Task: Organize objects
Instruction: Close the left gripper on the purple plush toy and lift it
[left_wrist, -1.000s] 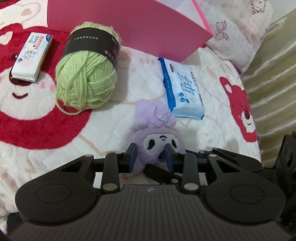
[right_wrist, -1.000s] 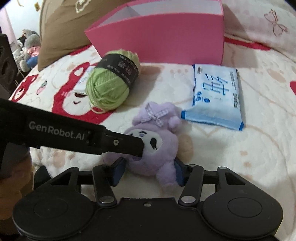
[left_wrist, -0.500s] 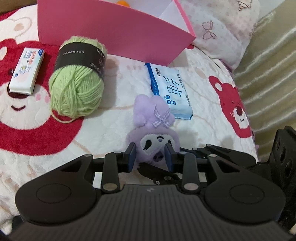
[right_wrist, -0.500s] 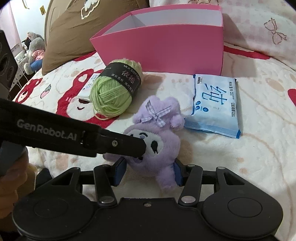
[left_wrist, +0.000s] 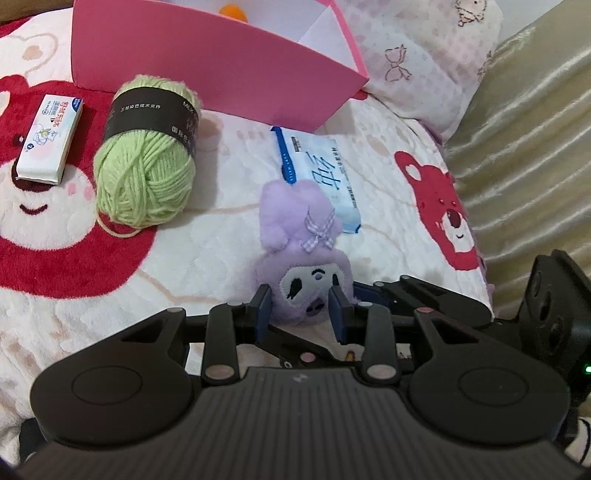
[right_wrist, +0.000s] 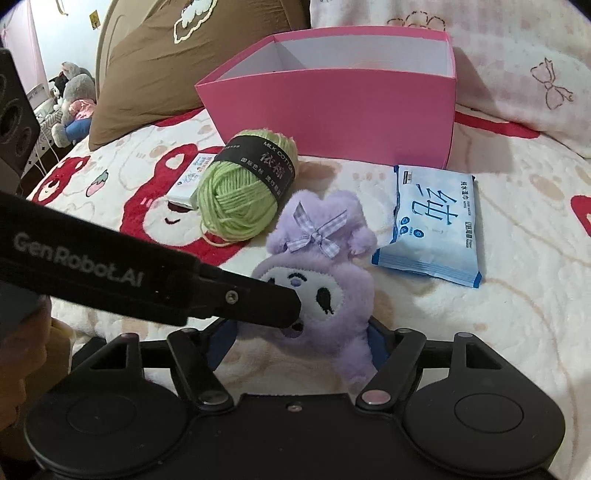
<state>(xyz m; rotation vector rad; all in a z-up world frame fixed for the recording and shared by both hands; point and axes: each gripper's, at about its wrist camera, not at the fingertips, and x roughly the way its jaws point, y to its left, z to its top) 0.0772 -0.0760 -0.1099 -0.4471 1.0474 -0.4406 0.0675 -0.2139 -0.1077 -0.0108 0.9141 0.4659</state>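
The left gripper (left_wrist: 300, 307) is clamped on the fuzzy purple plush toy (left_wrist: 303, 254), blue pads squeezing its embroidered white face. The right gripper (right_wrist: 299, 341) has its jaws opening, the toy's soft body between them. Ahead sit a round green yarn ball (left_wrist: 146, 155), a glossy wipes packet (right_wrist: 434, 230) and a rigid pink box (right_wrist: 343, 107).

Purple plush (right_wrist: 325, 280) (between opening jaws)
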